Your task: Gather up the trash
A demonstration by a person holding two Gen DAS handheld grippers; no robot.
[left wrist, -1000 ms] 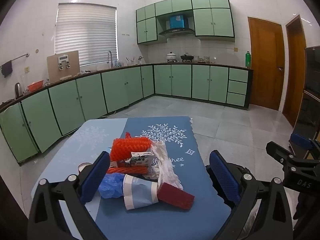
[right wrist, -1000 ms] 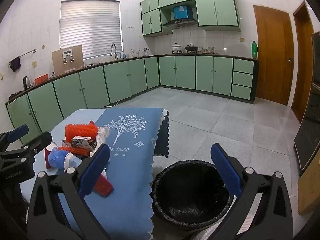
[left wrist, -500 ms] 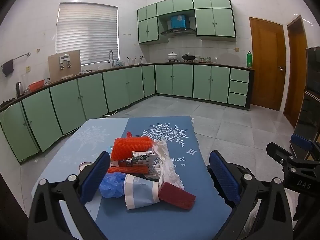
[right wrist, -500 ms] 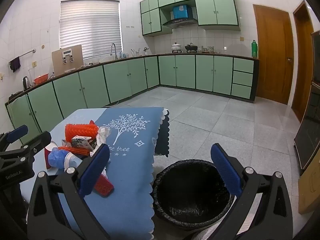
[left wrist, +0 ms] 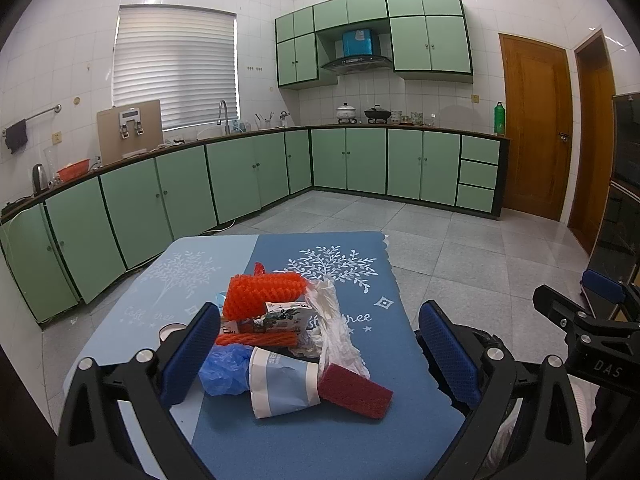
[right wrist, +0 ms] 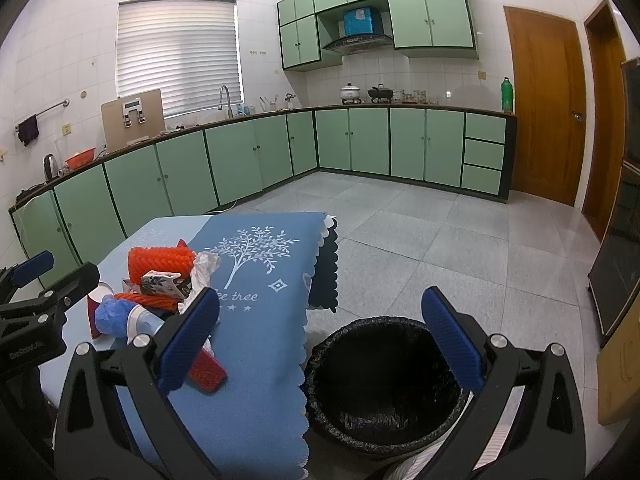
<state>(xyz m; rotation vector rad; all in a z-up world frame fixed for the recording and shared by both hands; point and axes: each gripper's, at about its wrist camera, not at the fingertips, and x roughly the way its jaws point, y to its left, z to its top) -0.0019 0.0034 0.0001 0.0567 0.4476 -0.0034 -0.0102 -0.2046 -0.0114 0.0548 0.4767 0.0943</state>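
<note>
A pile of trash lies on the blue tablecloth [left wrist: 320, 440]: orange foam netting [left wrist: 262, 290], a small printed carton [left wrist: 282, 315], a white plastic bag [left wrist: 334, 332], a blue glove [left wrist: 224, 372], a crushed paper cup [left wrist: 280, 384] and a dark red sponge [left wrist: 354, 390]. My left gripper [left wrist: 320, 356] is open and empty, above the table just in front of the pile. My right gripper [right wrist: 320, 344] is open and empty, above the black-lined trash bin [right wrist: 384, 384] beside the table. The pile also shows in the right wrist view [right wrist: 160, 280].
The bin stands on the tiled floor at the table's right edge. Green kitchen cabinets [left wrist: 240, 176] line the far walls. Wooden doors [left wrist: 534, 128] are at the right. The right gripper shows at the right of the left wrist view [left wrist: 588, 320].
</note>
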